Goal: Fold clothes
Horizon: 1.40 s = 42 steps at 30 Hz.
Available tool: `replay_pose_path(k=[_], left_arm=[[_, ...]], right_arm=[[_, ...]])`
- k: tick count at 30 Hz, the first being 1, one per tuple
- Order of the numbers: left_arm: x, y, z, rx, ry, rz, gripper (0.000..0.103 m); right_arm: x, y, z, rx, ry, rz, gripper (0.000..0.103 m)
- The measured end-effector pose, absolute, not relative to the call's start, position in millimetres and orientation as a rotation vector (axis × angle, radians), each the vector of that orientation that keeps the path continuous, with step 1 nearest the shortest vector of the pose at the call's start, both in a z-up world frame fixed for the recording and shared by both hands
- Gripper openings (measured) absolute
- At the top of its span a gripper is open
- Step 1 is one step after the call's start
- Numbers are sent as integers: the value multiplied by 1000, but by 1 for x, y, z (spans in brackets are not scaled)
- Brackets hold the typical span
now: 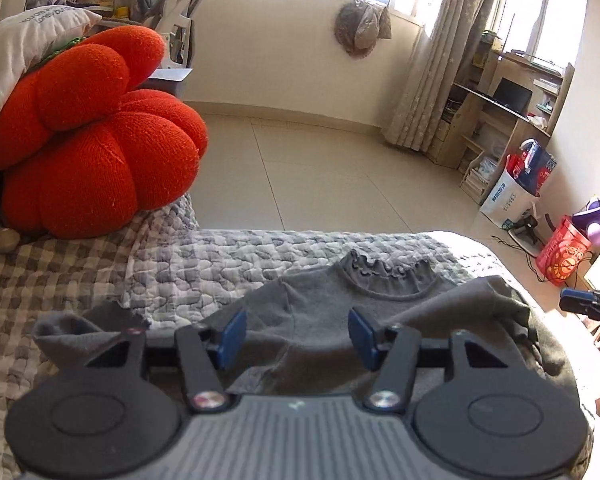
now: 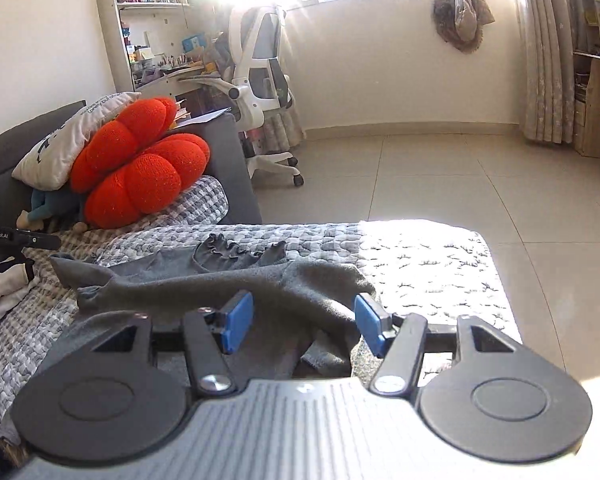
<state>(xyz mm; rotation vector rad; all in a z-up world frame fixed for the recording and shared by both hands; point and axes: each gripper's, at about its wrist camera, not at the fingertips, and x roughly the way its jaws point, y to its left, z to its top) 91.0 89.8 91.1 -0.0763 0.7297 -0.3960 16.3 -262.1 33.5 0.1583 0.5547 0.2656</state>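
A grey top with a frilled collar (image 1: pixel 384 270) lies on the quilted grey cover, its sleeves folded across the body. My left gripper (image 1: pixel 298 334) hovers open just above the garment's (image 1: pixel 324 312) near part, nothing between its blue pads (image 1: pixel 234 332). In the right wrist view the same grey top (image 2: pixel 228 280) lies crumpled with one sleeve laid across it. My right gripper (image 2: pixel 302 328) is open over its near right side, holding nothing. The right gripper's tip (image 1: pixel 592 306) shows at the left view's right edge, and the left gripper's tip (image 2: pixel 20 238) at the right view's left edge.
A big red pumpkin cushion (image 1: pixel 96 136) and a white pillow (image 2: pixel 68 140) sit at the sofa's far left. The cover's far edge (image 1: pixel 300 234) drops to a tiled floor. A white office chair (image 2: pixel 260 80), shelves, bags (image 1: pixel 516 188) and curtains stand beyond.
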Motion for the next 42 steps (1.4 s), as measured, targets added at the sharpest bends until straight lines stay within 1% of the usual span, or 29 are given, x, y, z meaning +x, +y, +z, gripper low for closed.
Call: replay_pose_path(k=[3, 6, 9, 11, 14, 15, 16, 17, 18, 20, 23, 25, 26, 28, 31, 33, 35, 36, 37, 38, 39, 40, 42], left_arm=[[131, 73, 67, -32, 777, -378, 62], [165, 60, 34, 29, 830, -355, 62], [174, 57, 14, 38, 822, -395, 61], [179, 56, 2, 43, 812, -426, 62], [178, 50, 0, 128, 782, -450, 61], [180, 51, 1, 125, 776, -452, 49], [182, 53, 2, 106, 772, -459, 27], [183, 55, 4, 74, 778, -479, 12], [185, 56, 5, 48, 780, -494, 3], [183, 59, 11, 31, 748, -493, 3], [181, 71, 28, -20, 673, -461, 3], [179, 84, 44, -80, 589, -429, 3], [178, 89, 50, -112, 557, -420, 3], [181, 91, 49, -126, 554, -349, 4], [191, 83, 31, -23, 670, -184, 5], [187, 92, 27, -16, 689, -143, 8], [177, 115, 40, -109, 659, -147, 9], [170, 125, 49, -155, 643, -149, 13], [164, 132, 58, -189, 630, -153, 21], [157, 136, 66, -208, 619, -157, 26], [147, 138, 74, -217, 609, -155, 36], [137, 136, 80, -223, 608, -153, 42], [119, 132, 86, -235, 628, -148, 42]], right_arm=[[64, -257, 32, 149, 592, 250, 61], [111, -244, 20, 71, 676, 242, 61], [142, -228, 4, -30, 755, 293, 61], [148, -216, -6, -105, 792, 345, 61], [158, -197, -19, -217, 847, 423, 59], [161, -190, -24, -255, 865, 449, 53], [164, -187, -24, -256, 874, 483, 19], [165, -182, -22, -273, 865, 488, 4], [164, -176, -20, -316, 847, 473, 4], [163, -165, -14, -383, 803, 441, 4], [162, -163, 15, -393, 648, 348, 4], [162, -160, 31, -427, 548, 287, 3], [162, -157, 35, -434, 516, 279, 3], [170, -150, 21, -468, 529, 219, 3], [184, -139, -9, -527, 574, 113, 5], [173, -153, -4, -421, 592, 107, 8], [156, -172, 6, -279, 606, 115, 25], [148, -182, 11, -208, 611, 120, 33], [139, -191, 17, -137, 617, 124, 54], [128, -199, 22, -103, 621, 124, 65], [116, -205, 28, -93, 624, 121, 66], [103, -211, 34, -83, 627, 118, 66], [77, -219, 41, -21, 642, 114, 66]])
